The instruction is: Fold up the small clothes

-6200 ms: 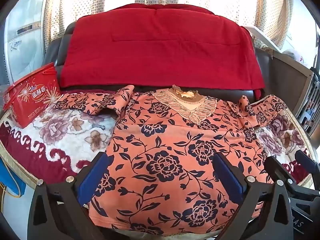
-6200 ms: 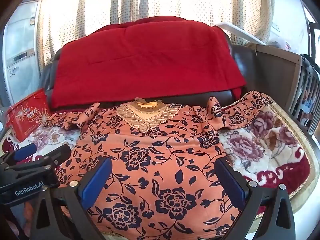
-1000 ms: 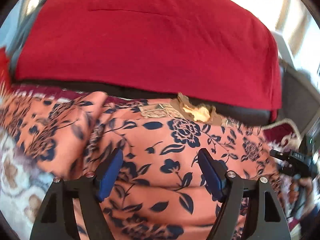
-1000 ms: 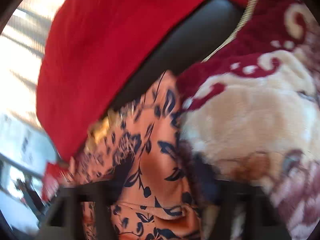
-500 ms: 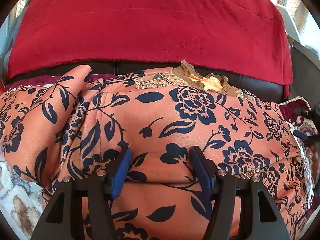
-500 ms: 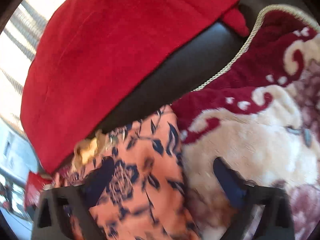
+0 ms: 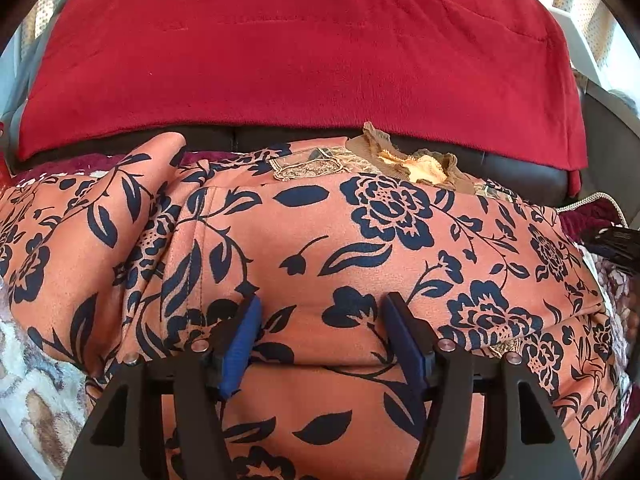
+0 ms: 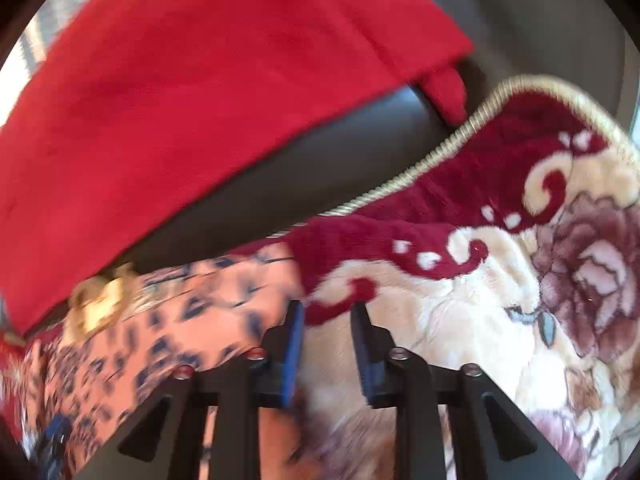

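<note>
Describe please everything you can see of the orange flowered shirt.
The orange flowered shirt looks like soft, thin cloth, orange with navy flowers and leaves, with a tan lace collar. It lies on the plush floral blanket, below the red blanket. Its lower part is folded up toward the collar. One sleeve lies spread out. The left gripper stands open over the fold.

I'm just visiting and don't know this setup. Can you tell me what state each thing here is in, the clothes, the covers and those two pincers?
floral top: partly folded, lower part doubled up toward the collar, one sleeve spread out at the side.
left gripper: open, above the fold, gripping nothing.
right gripper: narrowly open, empty, at the top's edge.
red blanket: draped over the sofa back.
plush floral cover: spread flat.
</note>
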